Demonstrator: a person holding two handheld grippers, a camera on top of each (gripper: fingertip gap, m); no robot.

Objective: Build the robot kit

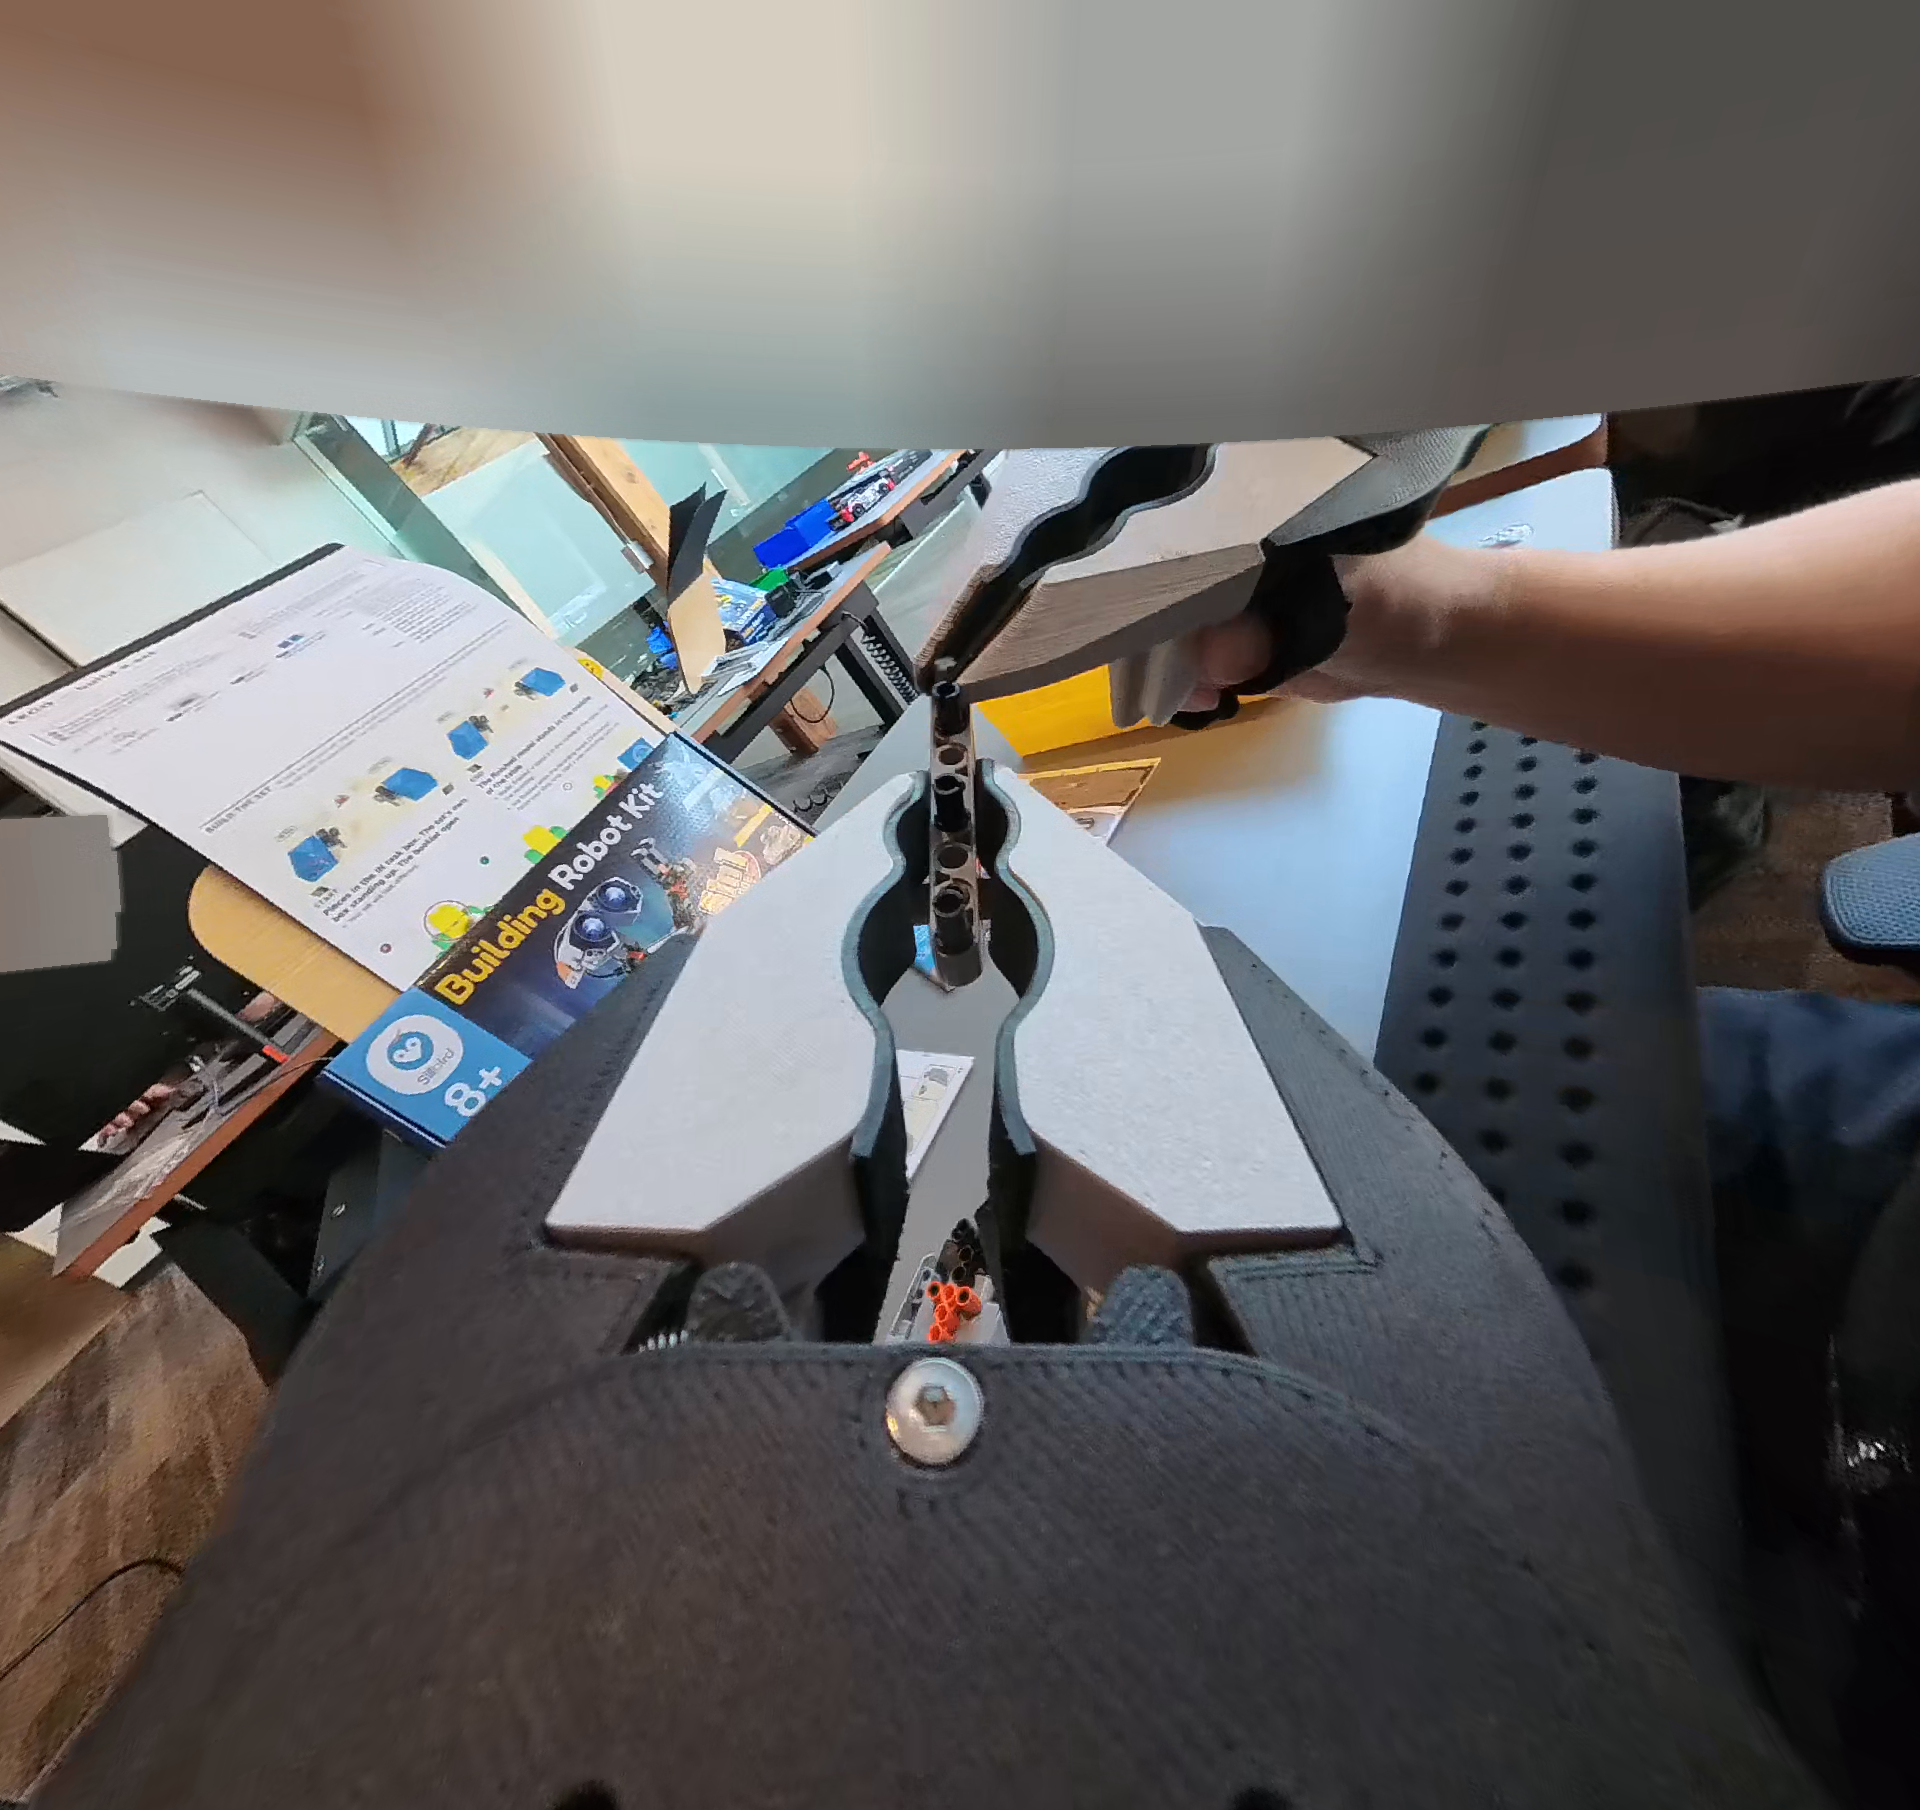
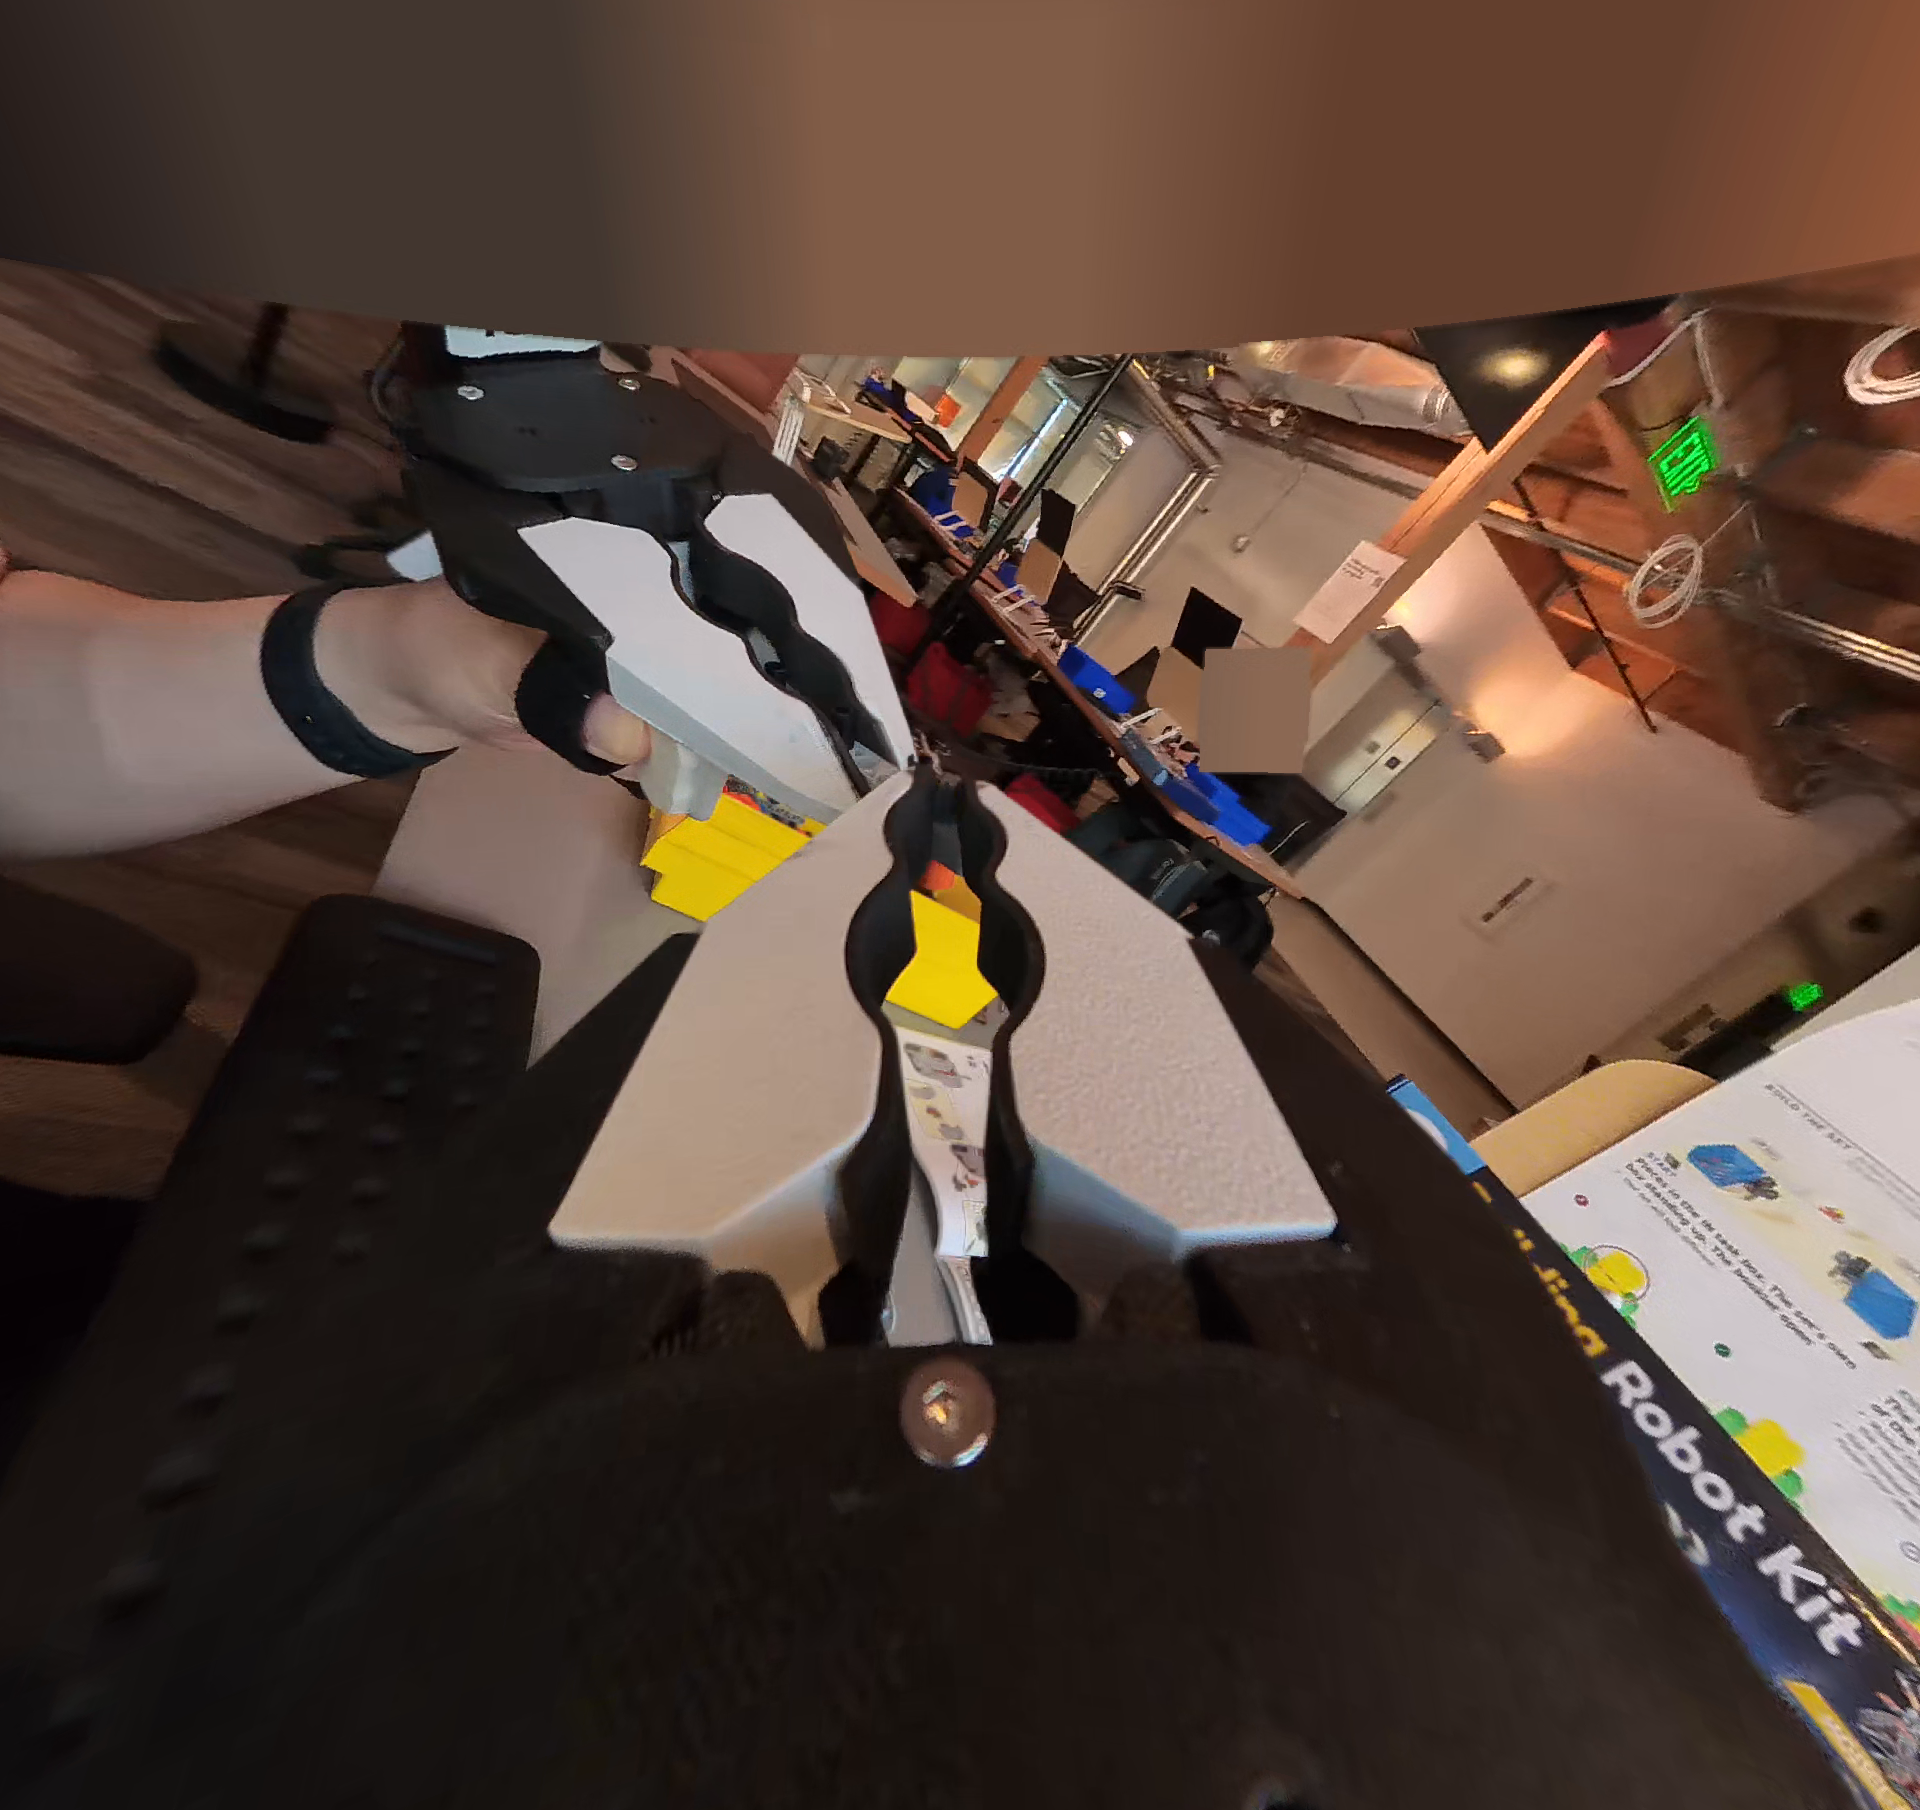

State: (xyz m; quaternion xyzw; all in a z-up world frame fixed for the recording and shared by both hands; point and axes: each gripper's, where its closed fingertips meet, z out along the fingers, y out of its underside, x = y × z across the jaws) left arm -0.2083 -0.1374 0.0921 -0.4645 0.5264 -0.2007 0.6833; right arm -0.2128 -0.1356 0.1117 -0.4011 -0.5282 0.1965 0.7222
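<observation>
Left hand-held gripper (image 1: pixel 951 804) clamps a black holed beam (image 1: pixel 952 861) (upright), right hand-held gripper (image 1: pixel 940 664) touching.

1. A blue-and-black kit box (image 1: pixel 582 929) lies on the pale table (image 1: pixel 1247 867); it serves as the landmark here.
2. A large printed instruction sheet (image 1: pixel 343 721) rests partly on top of the box, over its far edge.
3. A small illustrated leaflet (image 2: pixel 951 1137) lies flat on the table beside the box.
4. Yellow blocks (image 2: pixel 717 856) are stacked beyond the leaflet, well apart from the box.
5. A black perforated panel (image 1: pixel 1527 981) stands across the table from the box.
6. Far behind the box, blue bins (image 2: pixel 1101 674) sit on long workbenches.
7. High above, a green lit sign (image 2: pixel 1681 461) and a white cable coil (image 2: pixel 1662 581) hang near wooden beams.
</observation>
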